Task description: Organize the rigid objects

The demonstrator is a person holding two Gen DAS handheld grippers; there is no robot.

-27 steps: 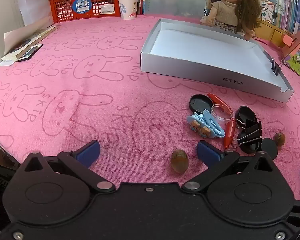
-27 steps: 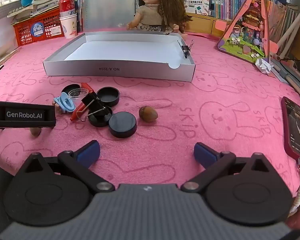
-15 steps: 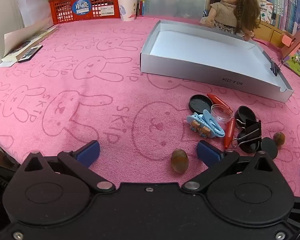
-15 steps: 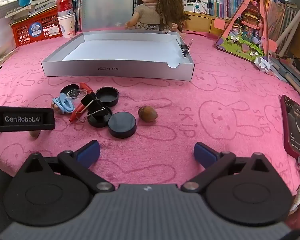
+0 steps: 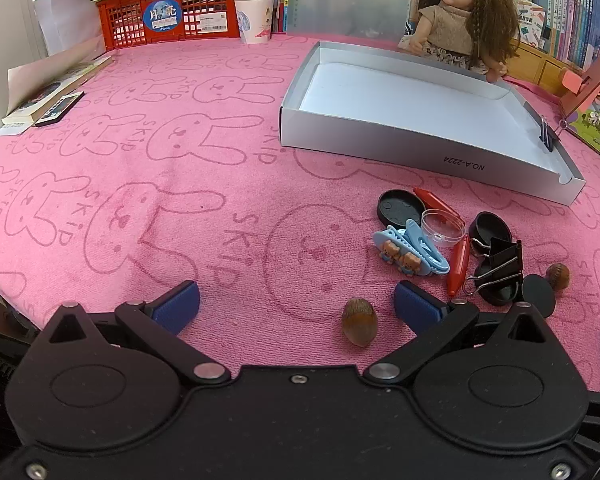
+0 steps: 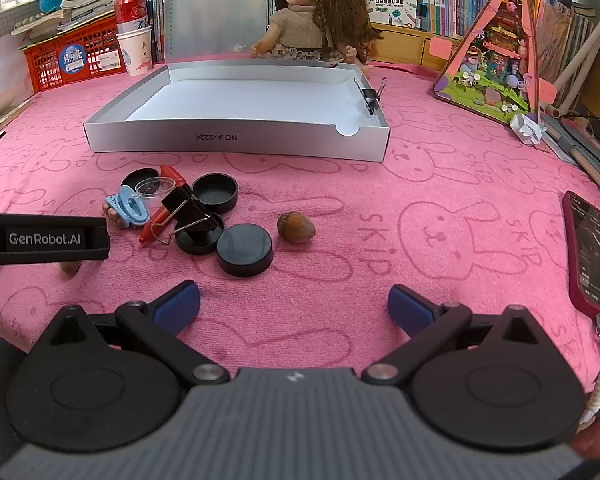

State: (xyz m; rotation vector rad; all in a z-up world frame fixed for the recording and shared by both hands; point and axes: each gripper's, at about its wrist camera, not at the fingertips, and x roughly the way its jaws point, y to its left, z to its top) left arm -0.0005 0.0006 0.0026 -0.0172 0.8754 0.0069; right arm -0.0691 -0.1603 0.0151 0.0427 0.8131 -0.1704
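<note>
1. Hovering over the pink cloth (image 5: pixel 148 184), both tilted downward: left gripper (image 5: pixel 296 306) and right gripper (image 6: pixel 294 304), each with jaws spread wide and nothing between the pads.
2. Lying inside the left gripper's gap, close to its right-hand finger and apart from the main cluster: 1 acorn (image 5: pixel 359 322), long axis pointing roughly away from the camera, so running along the fingers and not across them.
3. Sitting ahead and to the right of that: a blue clip (image 5: pixel 410 250), a red pen (image 5: pixel 458 268), a binder clip (image 5: pixel 500 260), black caps (image 5: pixel 400 208), and a 2nd acorn (image 5: pixel 558 276) at the far edge.
4. Waiting beyond the cluster, with only a small clip on its rim: the grey tray (image 5: pixel 380 148).
5. Judging nearness: left gripper plainly closest to the near acorn, needing little more than a short drop forward and a squeeze; right gripper facing the 2nd acorn (image 6: pixel 296 228), which lies ahead and well clear of its jaws.
</note>
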